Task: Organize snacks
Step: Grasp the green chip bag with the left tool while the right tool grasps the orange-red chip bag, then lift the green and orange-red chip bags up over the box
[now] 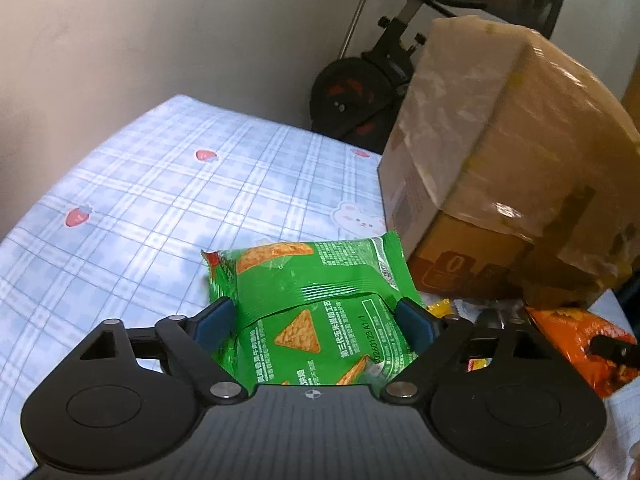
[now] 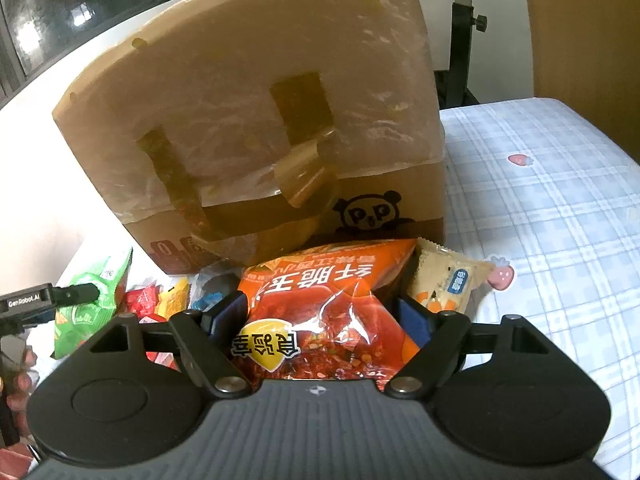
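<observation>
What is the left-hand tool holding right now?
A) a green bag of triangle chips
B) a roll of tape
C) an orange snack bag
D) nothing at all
A: in the left wrist view the left tool has its two blue pads pressed against the sides of the green chip bag, which creases between them, while the orange bag sits in the right tool.

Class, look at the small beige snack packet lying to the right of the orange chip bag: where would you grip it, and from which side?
Grip the small beige snack packet across its narrow width near the middle, coming from its open right side. The orange chip bag crowds its left, and the taped cardboard box stands close behind it.
</observation>
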Motion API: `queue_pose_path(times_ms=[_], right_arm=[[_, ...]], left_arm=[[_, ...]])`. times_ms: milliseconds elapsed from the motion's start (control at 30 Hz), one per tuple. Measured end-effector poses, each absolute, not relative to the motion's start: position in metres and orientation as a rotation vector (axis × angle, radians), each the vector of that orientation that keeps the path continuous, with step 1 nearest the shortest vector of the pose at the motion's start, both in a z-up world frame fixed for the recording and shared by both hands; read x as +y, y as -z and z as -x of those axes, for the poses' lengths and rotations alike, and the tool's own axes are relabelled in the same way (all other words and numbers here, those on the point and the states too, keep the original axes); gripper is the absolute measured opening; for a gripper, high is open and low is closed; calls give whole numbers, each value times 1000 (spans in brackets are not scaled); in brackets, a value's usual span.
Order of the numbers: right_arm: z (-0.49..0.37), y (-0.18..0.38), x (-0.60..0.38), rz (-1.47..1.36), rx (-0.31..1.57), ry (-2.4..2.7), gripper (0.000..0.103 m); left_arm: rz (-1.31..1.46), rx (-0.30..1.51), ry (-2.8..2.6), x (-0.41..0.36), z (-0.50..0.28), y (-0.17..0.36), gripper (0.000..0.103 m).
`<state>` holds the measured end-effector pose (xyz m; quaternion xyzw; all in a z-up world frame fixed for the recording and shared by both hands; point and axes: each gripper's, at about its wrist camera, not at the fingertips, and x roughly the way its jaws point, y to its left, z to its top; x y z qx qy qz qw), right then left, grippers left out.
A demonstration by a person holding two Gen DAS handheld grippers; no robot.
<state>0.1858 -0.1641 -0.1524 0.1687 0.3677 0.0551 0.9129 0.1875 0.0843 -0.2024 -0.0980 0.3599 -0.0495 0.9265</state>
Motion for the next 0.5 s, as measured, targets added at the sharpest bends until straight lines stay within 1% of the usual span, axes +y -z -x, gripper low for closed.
queue_pose_path(times_ms=[100,200,333,500], right_arm=[[-185,155,-166,-360,750,-121,81],[-181,154,-168,-369,745,-119,78],[-172,150,-168,-372,726,-126,68],[-160,141,-171,-374,695,-131,65]], left_arm=[[184,715,107,80,-175,197,81],[188,675,111,81,-164,187,81],[186,627,86,82,-151,174,80],[213,592,62,80,-136,161,80]])
